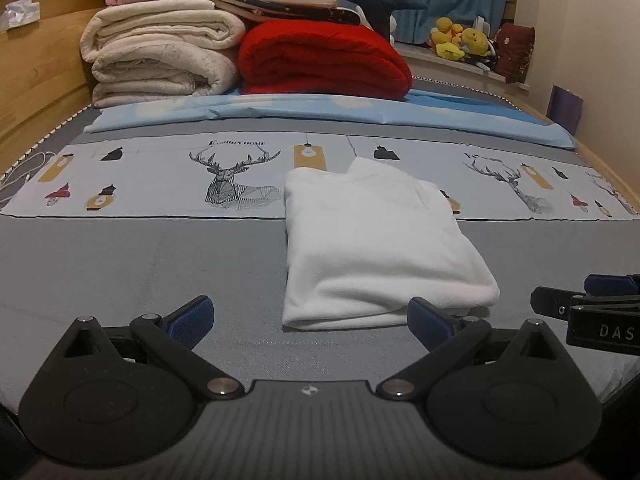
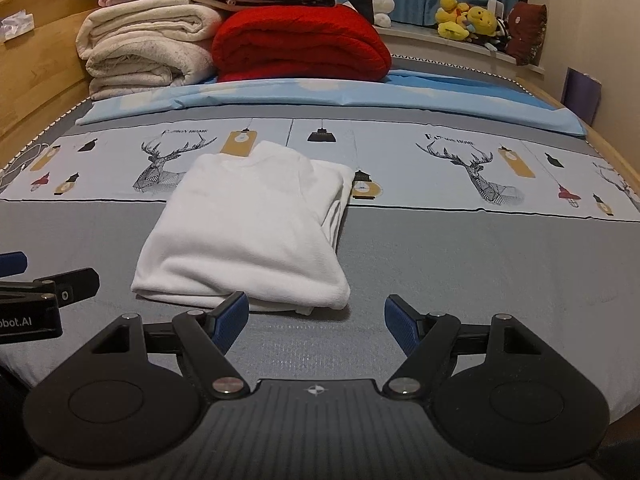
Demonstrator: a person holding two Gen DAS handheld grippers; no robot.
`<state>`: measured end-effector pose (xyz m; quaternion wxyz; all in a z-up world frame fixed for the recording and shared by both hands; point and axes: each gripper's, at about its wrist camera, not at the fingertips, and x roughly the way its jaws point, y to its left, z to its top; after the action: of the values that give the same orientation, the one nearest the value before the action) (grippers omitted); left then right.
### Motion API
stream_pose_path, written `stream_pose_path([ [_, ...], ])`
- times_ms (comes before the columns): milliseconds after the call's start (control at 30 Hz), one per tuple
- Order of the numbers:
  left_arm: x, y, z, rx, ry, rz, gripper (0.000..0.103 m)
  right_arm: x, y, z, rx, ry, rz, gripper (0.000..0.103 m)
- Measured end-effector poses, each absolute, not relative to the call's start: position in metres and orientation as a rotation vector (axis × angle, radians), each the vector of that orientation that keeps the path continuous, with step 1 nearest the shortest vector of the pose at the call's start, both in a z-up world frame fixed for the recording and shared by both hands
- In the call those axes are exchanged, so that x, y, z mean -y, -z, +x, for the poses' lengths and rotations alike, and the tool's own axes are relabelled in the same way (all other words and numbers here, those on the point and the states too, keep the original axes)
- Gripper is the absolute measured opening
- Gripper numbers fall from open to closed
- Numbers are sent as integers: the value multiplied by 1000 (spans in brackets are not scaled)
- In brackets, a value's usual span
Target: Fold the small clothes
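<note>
Black grippers, blue ribbed fingers (image 1: 192, 320), silver screws

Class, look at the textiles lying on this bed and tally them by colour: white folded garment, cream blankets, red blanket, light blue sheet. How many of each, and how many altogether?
White folded garment: 1
Cream rolled blankets: 2
Red blanket: 1
Light blue sheet: 1
Total: 5 (the mixed stack on top of the blankets is not counted; its layers cannot be separated)
</note>
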<state>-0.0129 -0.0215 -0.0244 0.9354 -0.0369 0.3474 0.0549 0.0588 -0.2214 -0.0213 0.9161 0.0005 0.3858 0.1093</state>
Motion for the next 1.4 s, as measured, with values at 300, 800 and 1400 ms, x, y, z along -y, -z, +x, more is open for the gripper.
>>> stream_pose_path([
  [300,24,23,-13,-694,-92,-67,103,219,22,60,-797,-228,-9,77],
  [800,26,27,-12,-694,-80,-59,103,220,24,62,-802,-227,-14,77],
  [1400,22,29,-11,-701,-66,-67,103,218,25,61,-801,-237,-32,77],
])
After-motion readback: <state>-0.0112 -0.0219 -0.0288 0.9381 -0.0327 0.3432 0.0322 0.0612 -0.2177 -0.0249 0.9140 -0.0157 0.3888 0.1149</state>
